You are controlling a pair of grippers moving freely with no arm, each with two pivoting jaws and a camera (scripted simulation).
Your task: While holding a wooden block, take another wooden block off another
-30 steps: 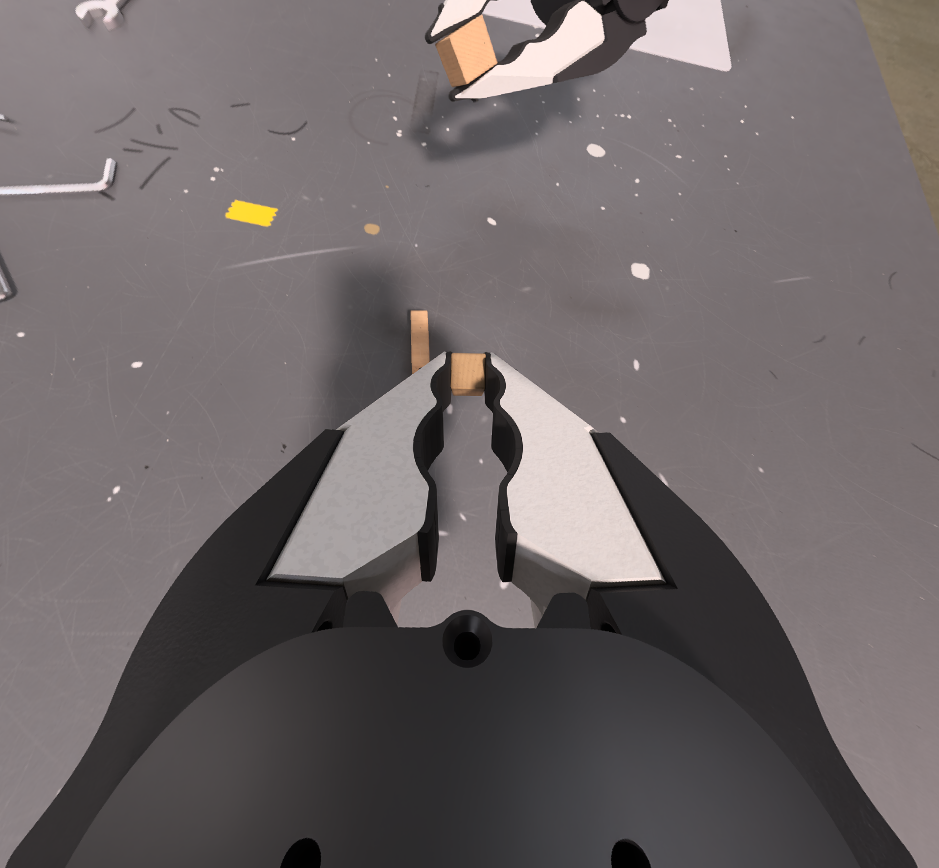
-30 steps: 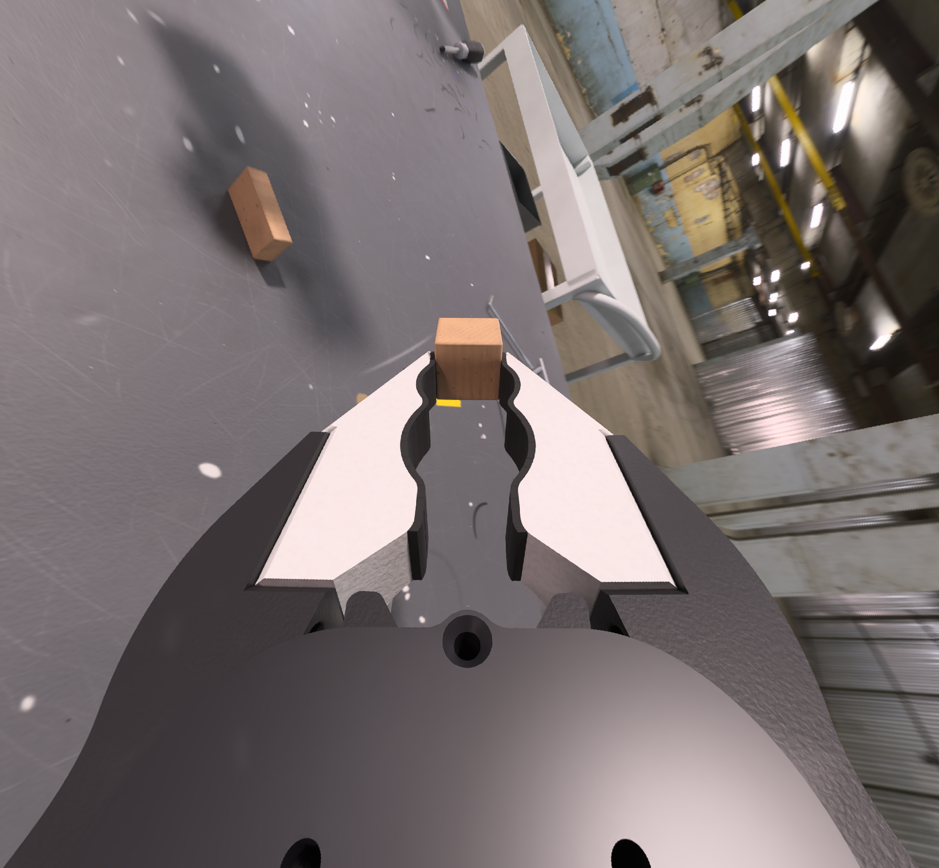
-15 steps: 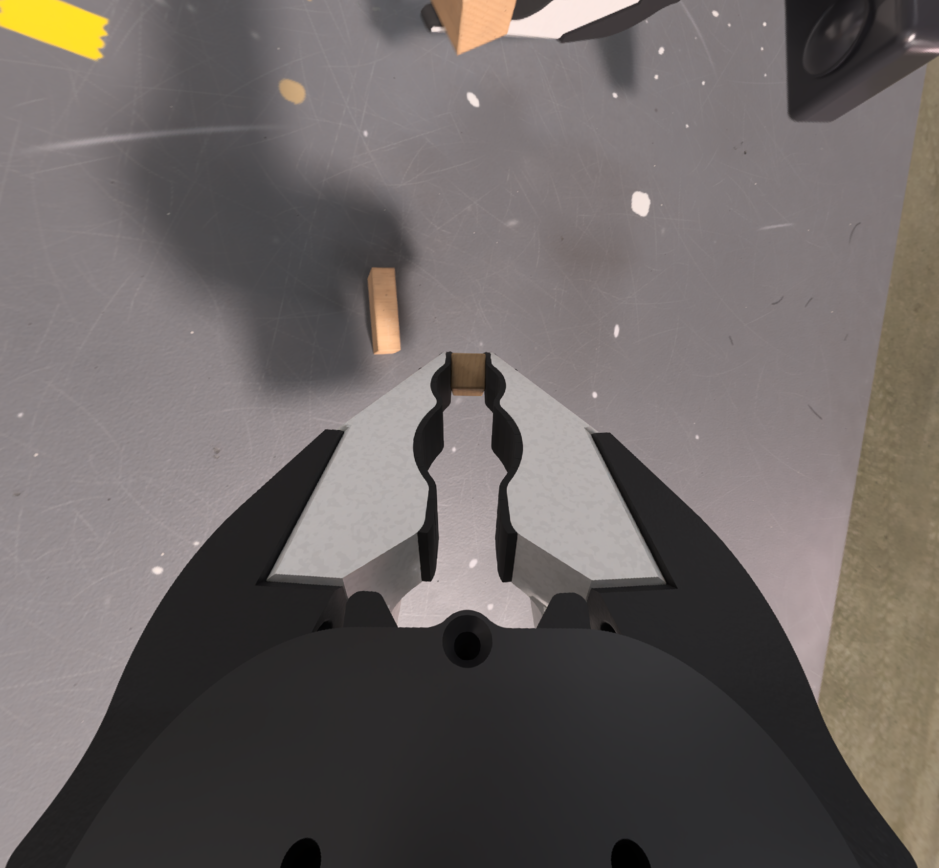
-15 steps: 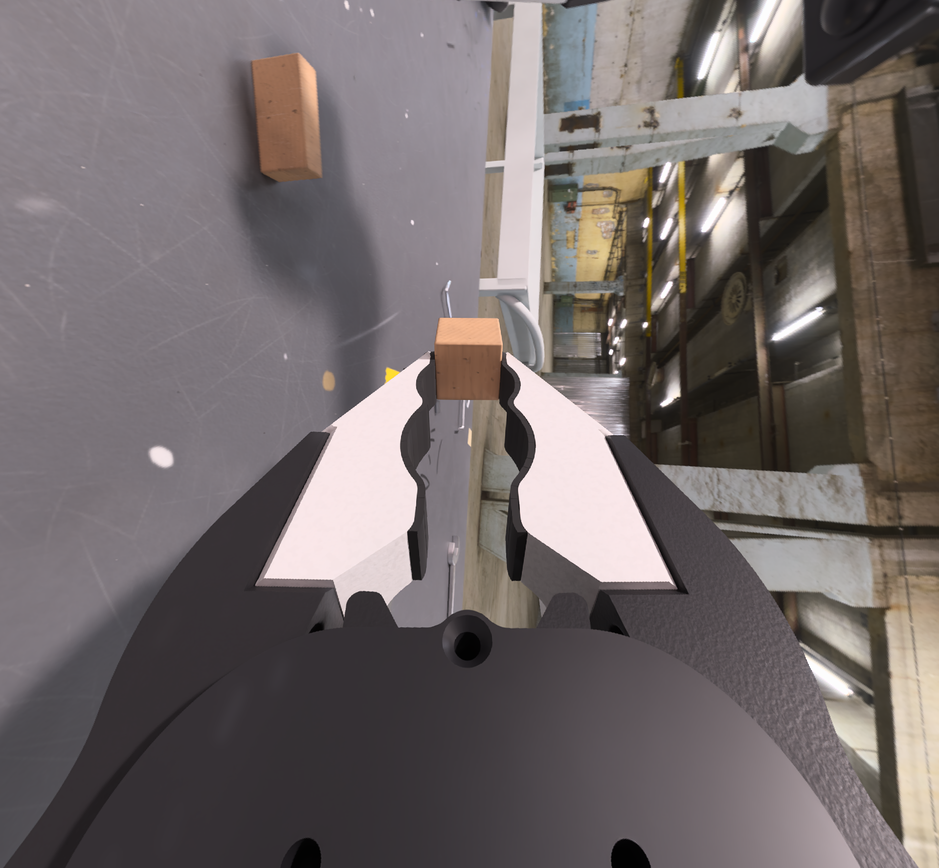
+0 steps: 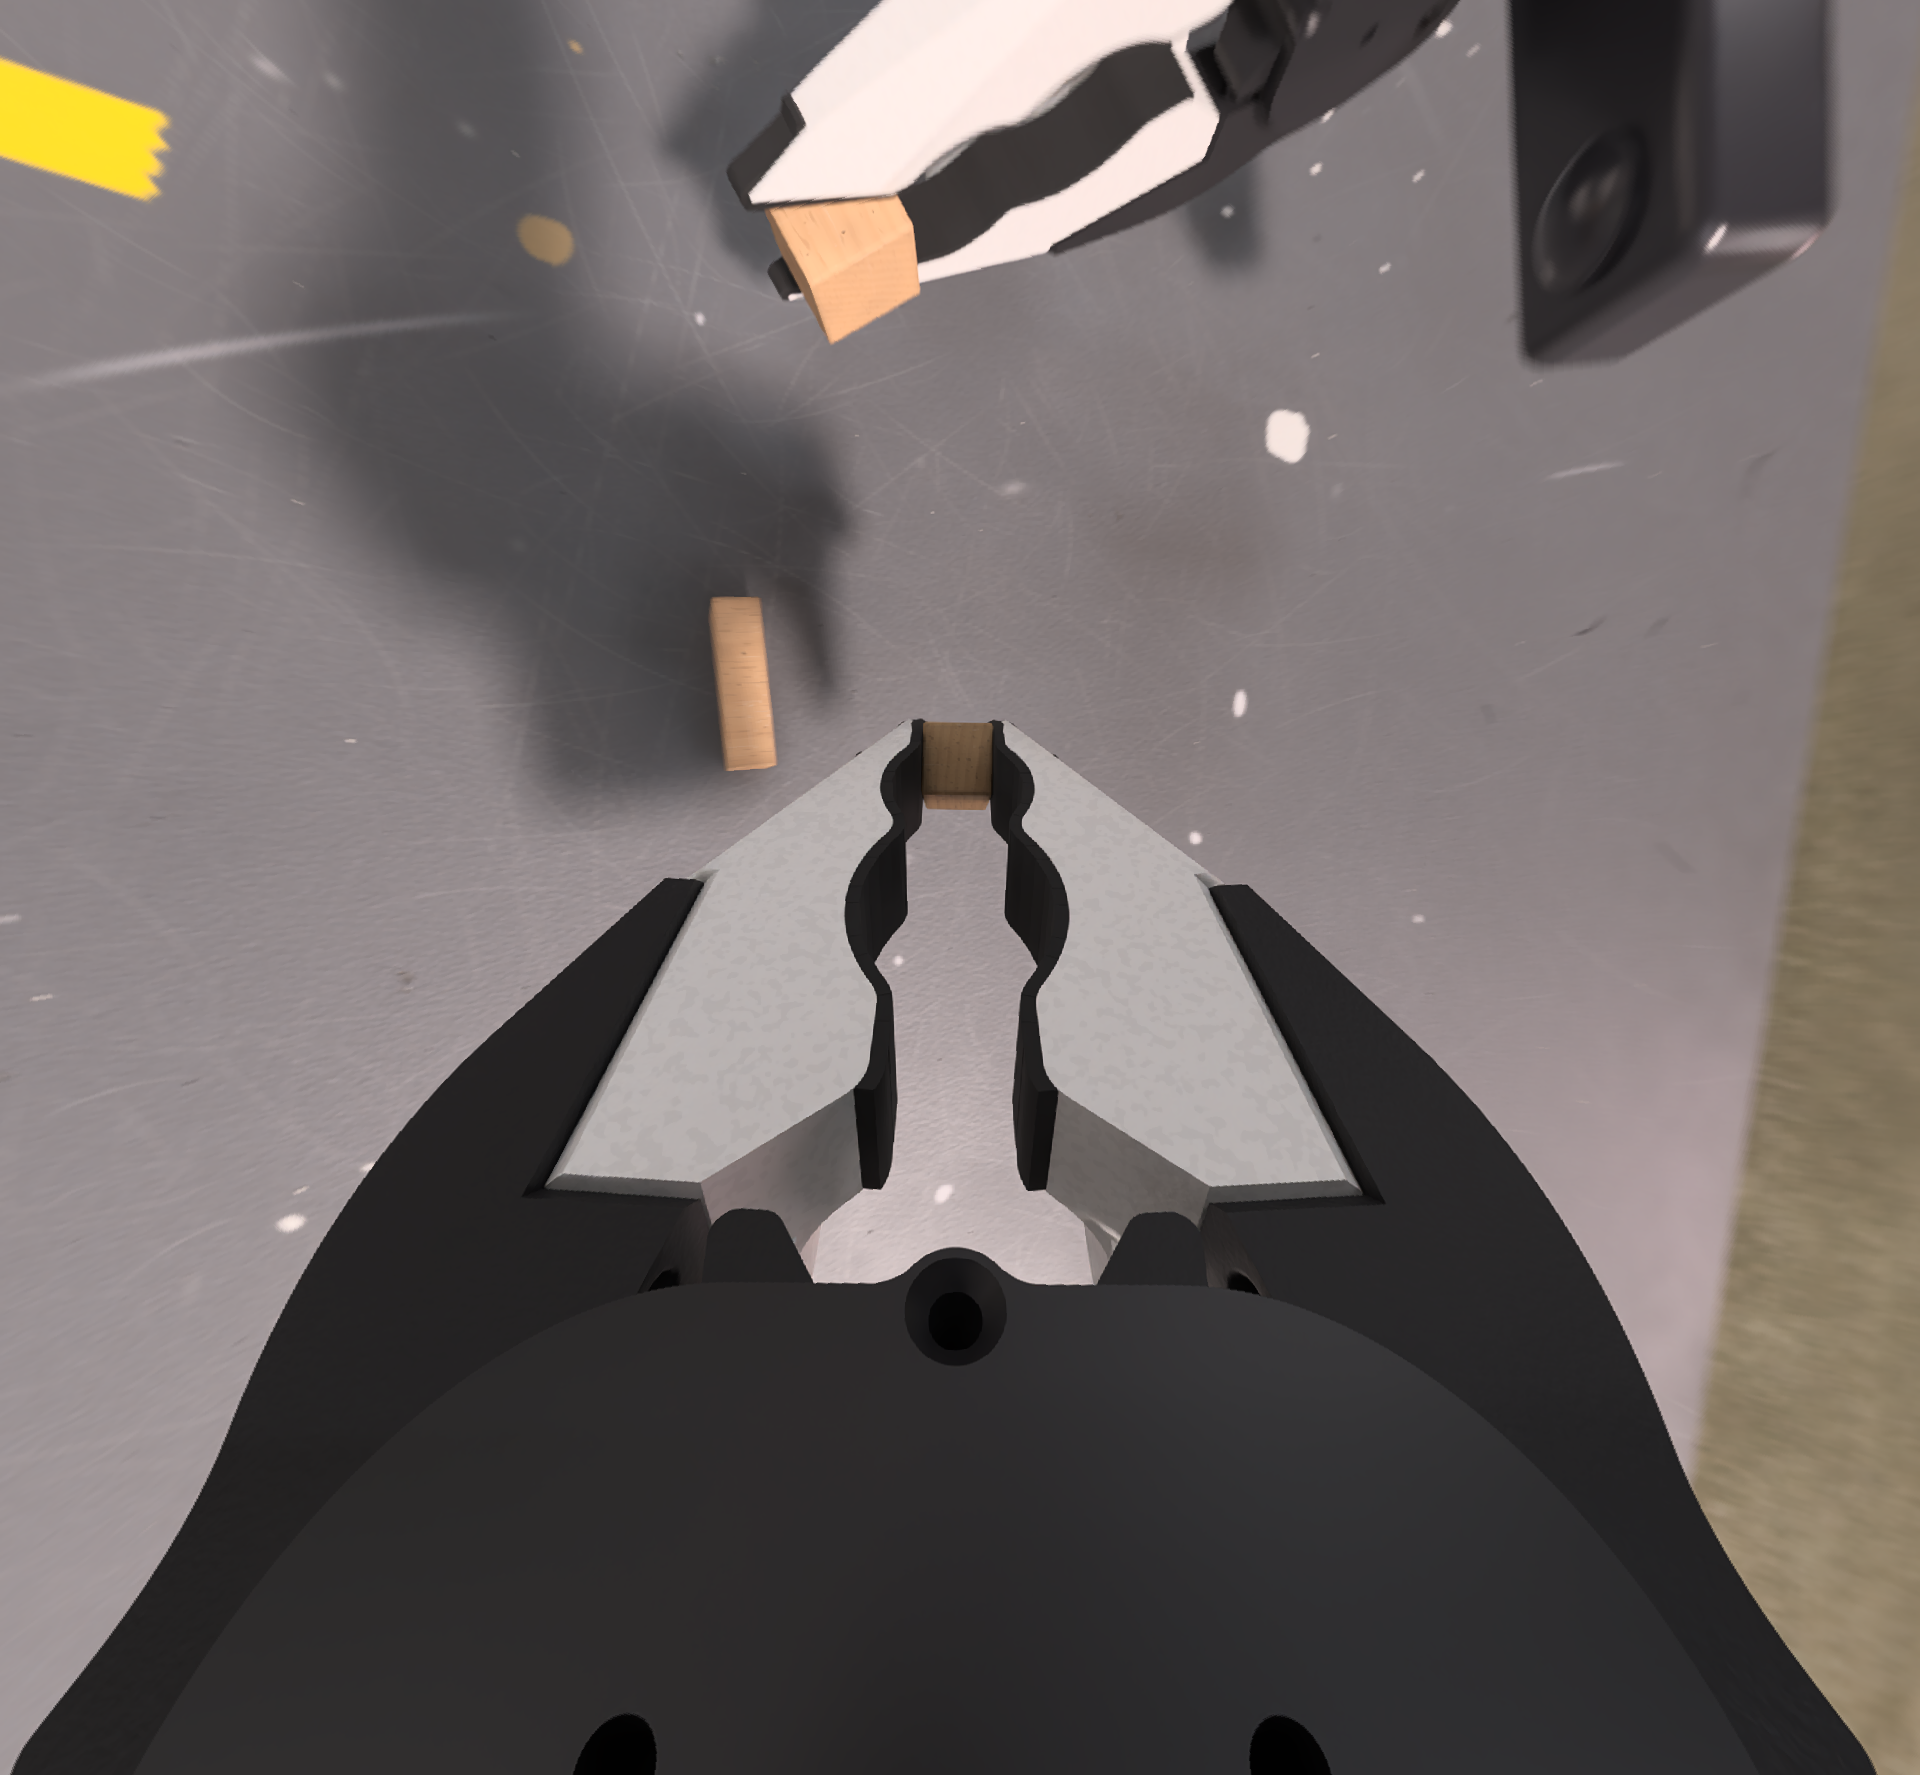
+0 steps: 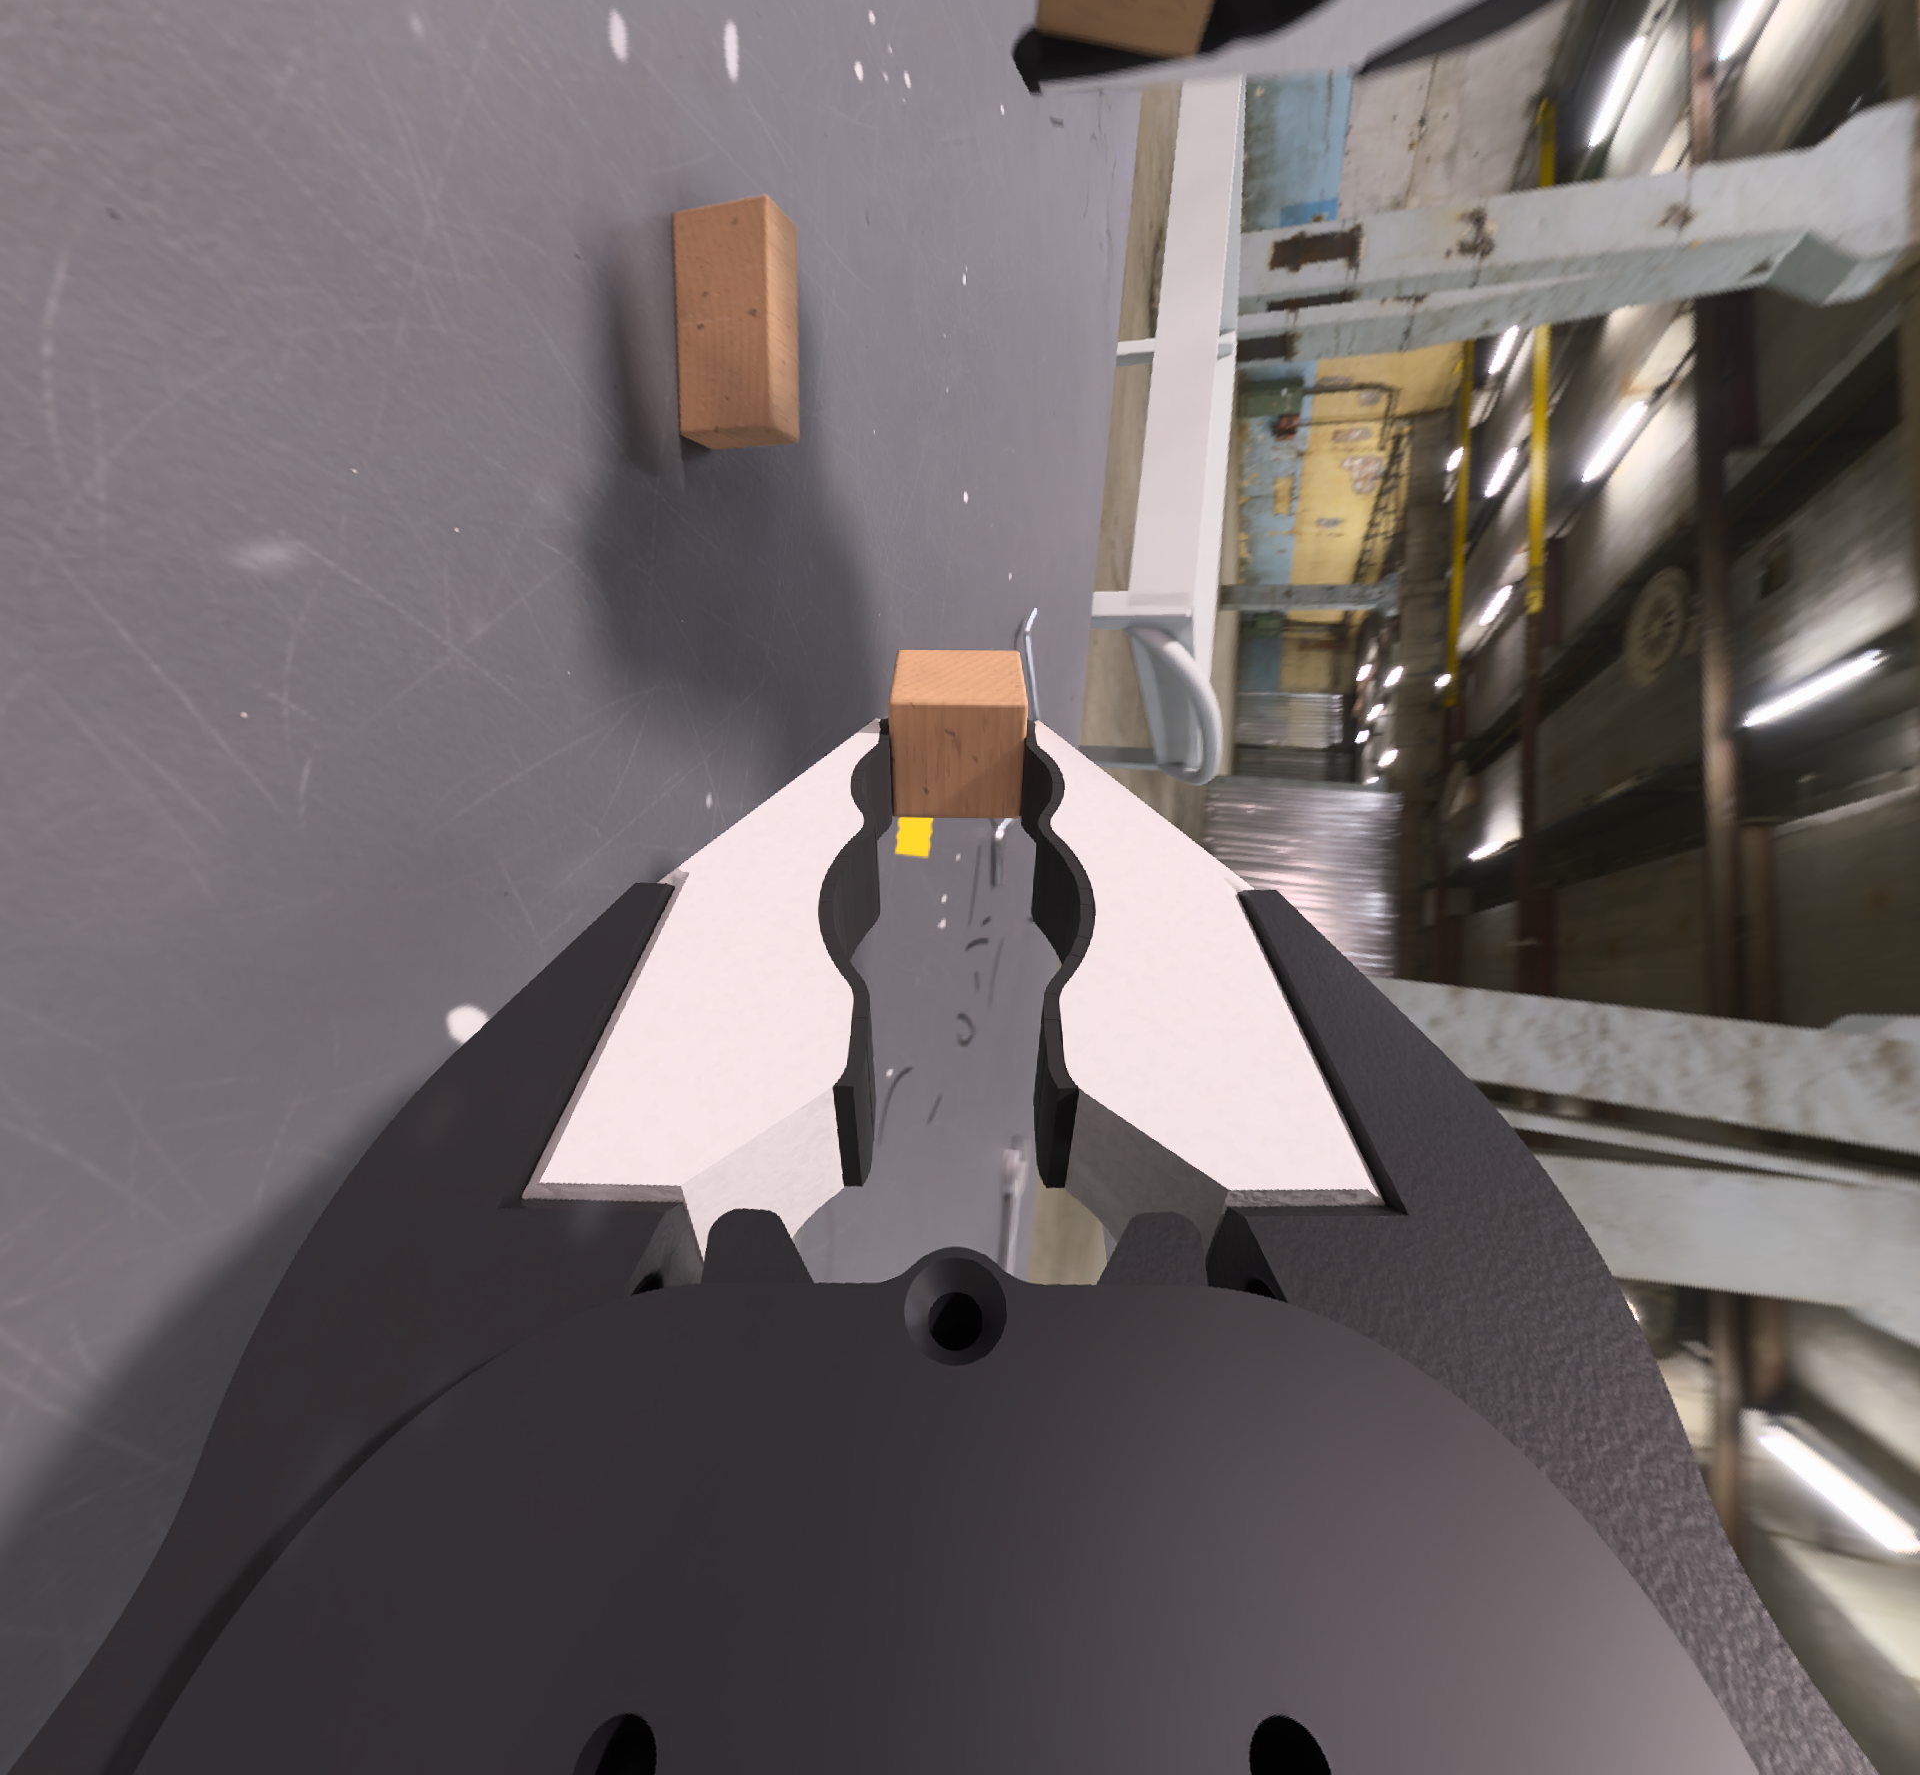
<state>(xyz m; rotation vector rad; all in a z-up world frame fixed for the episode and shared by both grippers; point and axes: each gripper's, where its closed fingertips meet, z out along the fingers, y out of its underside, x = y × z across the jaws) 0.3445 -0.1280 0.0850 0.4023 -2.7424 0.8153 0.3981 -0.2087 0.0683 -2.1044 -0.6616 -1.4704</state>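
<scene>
Left wrist view: my left gripper (image 5: pixel 957 757) is clamped on a small wooden block (image 5: pixel 956 765), pinched right at the fingertips, well above the grey table (image 5: pixel 312 894).
Landmark: the long wooden block (image 5: pixel 742 683) lying alone on the table; I place everything from it.
Left gripper's block: just right of the long block in this view and clear of it, no contact.
Right gripper: my right gripper (image 5: pixel 847 255) is beyond the long block, closed on a cube-like wooden block (image 5: pixel 847 265) held off the surface.
Right wrist view: the cube (image 6: pixel 958 746) sits squeezed between my fingertips; the long block (image 6: pixel 736 320) lies up and left of it, flat on the table.
Change: a second ago my left block was close beside the long block, low over the table; now it is higher and the table has dropped away. The right gripper has swung in nearer.
Meaning: I judge the lift-off done, since the long block stands bare with both other blocks held.
Other marks: yellow tape strip (image 5: pixel 78 130), far left of the long block.
</scene>
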